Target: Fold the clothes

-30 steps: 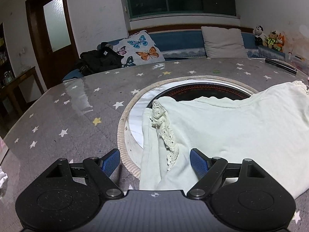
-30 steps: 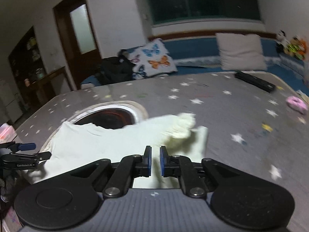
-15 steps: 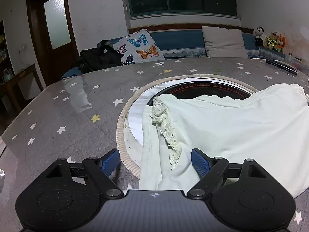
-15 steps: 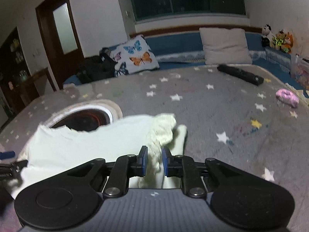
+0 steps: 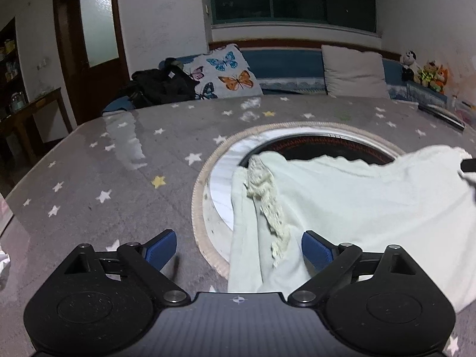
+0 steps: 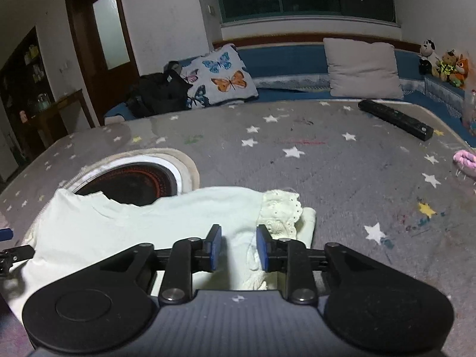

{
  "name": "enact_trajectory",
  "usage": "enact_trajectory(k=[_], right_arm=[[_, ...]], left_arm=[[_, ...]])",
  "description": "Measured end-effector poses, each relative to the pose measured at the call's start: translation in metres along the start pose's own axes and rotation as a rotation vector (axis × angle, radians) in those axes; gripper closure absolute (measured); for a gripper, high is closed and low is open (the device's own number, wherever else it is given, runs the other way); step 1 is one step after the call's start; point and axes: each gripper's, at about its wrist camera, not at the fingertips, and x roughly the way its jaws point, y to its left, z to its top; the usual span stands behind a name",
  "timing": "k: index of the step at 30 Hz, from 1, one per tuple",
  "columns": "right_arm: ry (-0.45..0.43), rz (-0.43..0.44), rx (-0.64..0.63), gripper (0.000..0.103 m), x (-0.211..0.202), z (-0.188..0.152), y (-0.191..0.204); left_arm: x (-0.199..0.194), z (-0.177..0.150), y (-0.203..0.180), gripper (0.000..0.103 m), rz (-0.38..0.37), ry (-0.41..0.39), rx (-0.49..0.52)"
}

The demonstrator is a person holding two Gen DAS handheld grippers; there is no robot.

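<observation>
A pale cream top (image 5: 351, 202) with lace-trimmed sleeves lies flat on the grey star-print table, partly over the round stove opening. My left gripper (image 5: 239, 248) is open; its blue pads straddle the folded left sleeve and its lace trim (image 5: 267, 199). In the right wrist view the top (image 6: 142, 223) spreads to the left. My right gripper (image 6: 239, 248) is open by a modest gap, with the lace of the right sleeve (image 6: 281, 211) lying between and just beyond its pads.
The round recessed stove (image 5: 327, 145) with a braided rim sits mid-table. A black remote (image 6: 395, 119) and a pink object (image 6: 465, 162) lie at the right. A sofa with cushions (image 6: 223, 74) stands behind the table.
My right gripper has opened and let go of the right sleeve, which now lies on the table. The left gripper stays open over the left sleeve.
</observation>
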Motion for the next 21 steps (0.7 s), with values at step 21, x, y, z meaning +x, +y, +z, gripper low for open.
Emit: enact_trajectory(k=[21], right_arm=[[0.013,-0.016,-0.067,0.059,0.009,0.001,0.007]], left_arm=[[0.034,0.043,-0.007,0.003,0.052,0.004,-0.013]])
